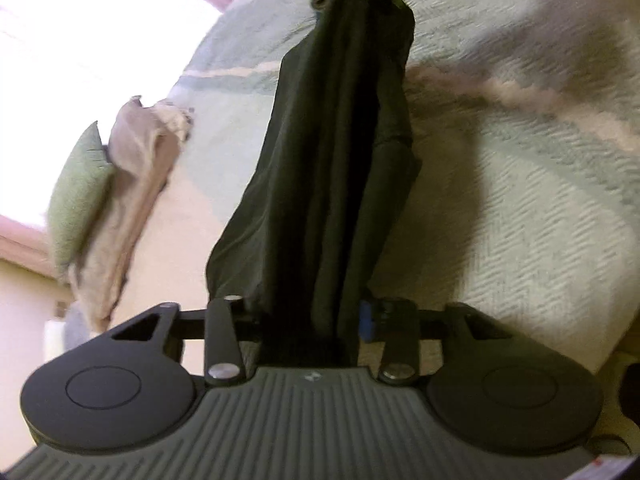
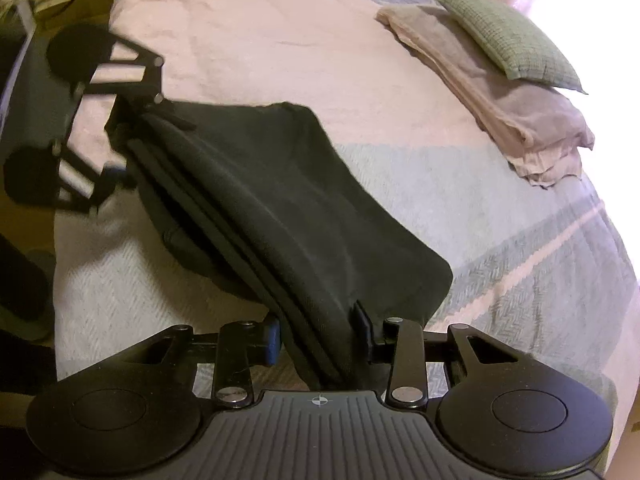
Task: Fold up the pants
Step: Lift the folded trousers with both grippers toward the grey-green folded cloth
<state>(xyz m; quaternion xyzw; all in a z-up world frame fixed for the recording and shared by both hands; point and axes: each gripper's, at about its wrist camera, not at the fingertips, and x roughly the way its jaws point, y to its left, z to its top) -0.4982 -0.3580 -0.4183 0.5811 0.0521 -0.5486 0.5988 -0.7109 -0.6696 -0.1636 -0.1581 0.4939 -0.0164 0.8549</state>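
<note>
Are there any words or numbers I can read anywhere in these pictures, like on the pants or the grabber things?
No words or numbers can be read in either view.
The pants show no label or print.
The right gripper has only a small round crosshair mark on its body: a sign, not letters.
The left gripper has a small pale mark, too blurred to read.
The green pillow and the bedspread show only woven patterns.

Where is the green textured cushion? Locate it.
In the right wrist view the green textured cushion lies upper right, on the folded pinkish blanket at the bed's window edge.
</note>
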